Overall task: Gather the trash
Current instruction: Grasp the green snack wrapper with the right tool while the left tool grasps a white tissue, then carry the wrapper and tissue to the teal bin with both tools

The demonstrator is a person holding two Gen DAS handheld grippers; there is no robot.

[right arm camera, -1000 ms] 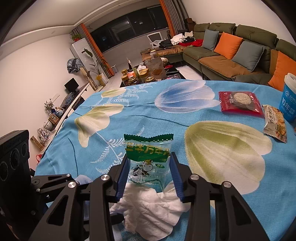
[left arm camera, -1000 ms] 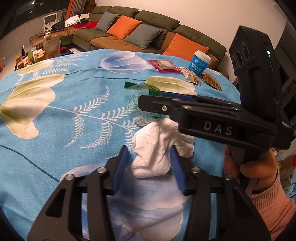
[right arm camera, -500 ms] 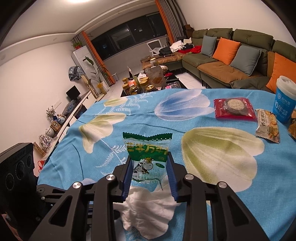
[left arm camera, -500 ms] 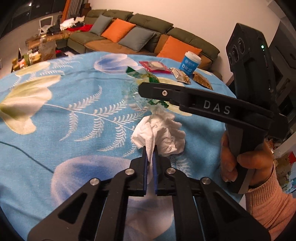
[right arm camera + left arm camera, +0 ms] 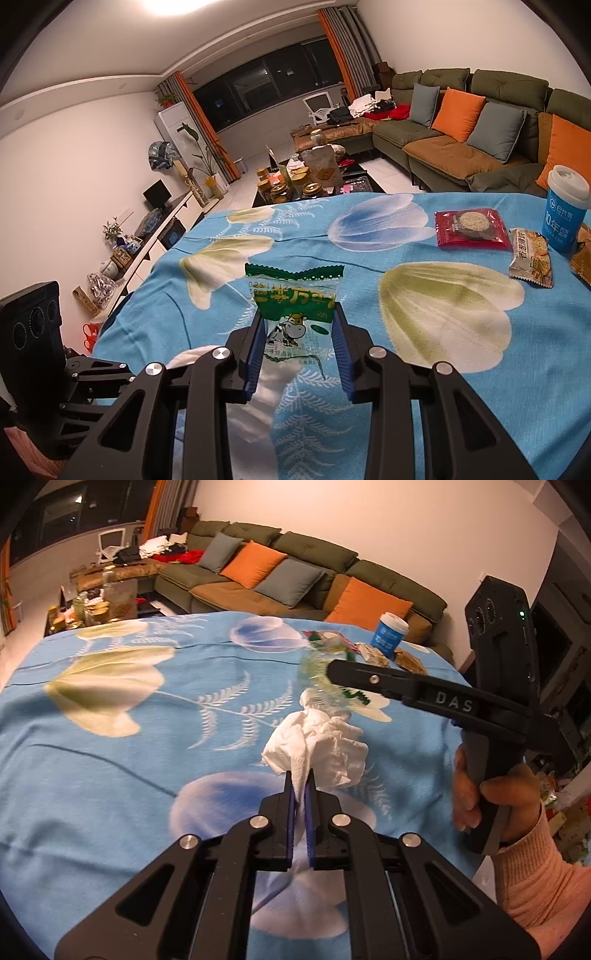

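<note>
A crumpled white tissue [image 5: 325, 738] hangs just above the blue flowered tablecloth [image 5: 110, 768], and my left gripper [image 5: 300, 775] is shut on its near end. My right gripper [image 5: 298, 314] is shut on a green-and-clear snack wrapper with a cow on it [image 5: 291, 291], held upright above the cloth. In the left wrist view that wrapper [image 5: 317, 668] is blurred at the tip of the right gripper's black finger [image 5: 369, 677], just beyond the tissue. A corner of the tissue [image 5: 188, 356] shows to the lower left in the right wrist view.
At the table's far right stand a blue paper cup [image 5: 565, 210], a red biscuit packet [image 5: 471, 227], a cracker packet [image 5: 532, 258] and a brown packet [image 5: 581, 254]. A hand in a pink sleeve [image 5: 498, 801] holds the right gripper. A green sofa [image 5: 295, 565] lies beyond the table.
My left jaws closed on the tissue and raised it off the cloth. The right jaws tightened on the wrapper and lifted it away from the tissue.
</note>
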